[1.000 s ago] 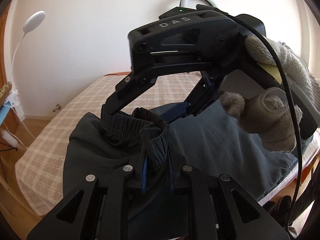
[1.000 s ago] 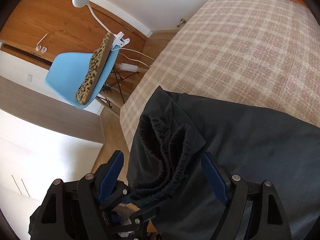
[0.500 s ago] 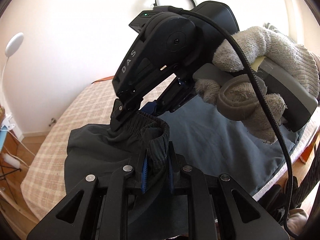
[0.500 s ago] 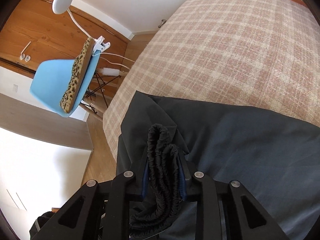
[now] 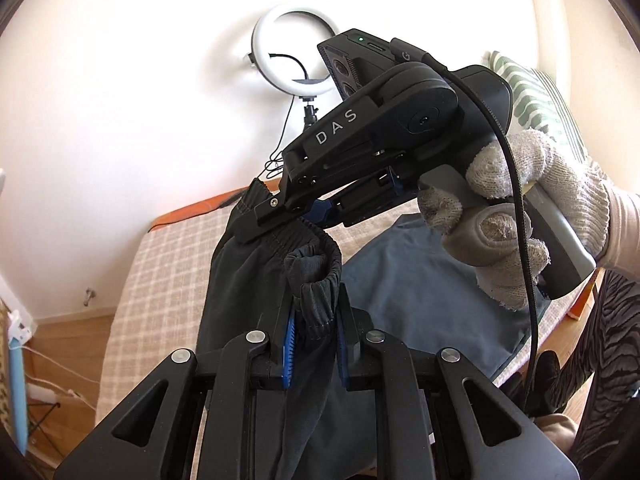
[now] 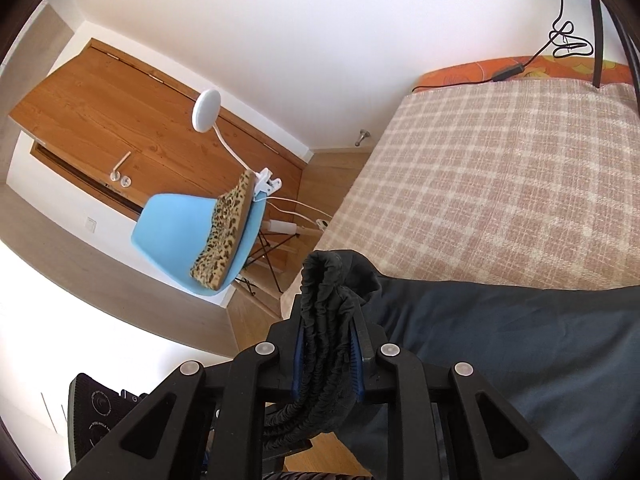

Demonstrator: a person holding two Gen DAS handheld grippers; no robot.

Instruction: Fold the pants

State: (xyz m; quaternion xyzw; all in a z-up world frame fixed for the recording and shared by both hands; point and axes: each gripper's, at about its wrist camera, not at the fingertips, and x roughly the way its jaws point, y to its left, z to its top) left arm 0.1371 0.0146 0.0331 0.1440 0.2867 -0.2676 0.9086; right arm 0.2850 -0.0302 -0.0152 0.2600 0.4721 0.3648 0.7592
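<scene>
Lifted higher since a second ago, waistband now raised clear of the bed. Left wrist view: left gripper (image 5: 314, 334) at 6 o'clock, fingers clamped on a bunched fold of the pants (image 5: 420, 300) waistband; right gripper (image 5: 280, 222) at 12 o'clock, gripped by a gloved hand (image 5: 516, 220), pinching the waistband's far part; ring light (image 5: 298, 60) behind. Right wrist view: right gripper (image 6: 327, 354) at 6 o'clock, fingers squeezed on gathered elastic; pants (image 6: 520, 344) trailing toward 3 o'clock over the checked bed (image 6: 500, 184); blue chair (image 6: 180, 236) at 9 o'clock.
</scene>
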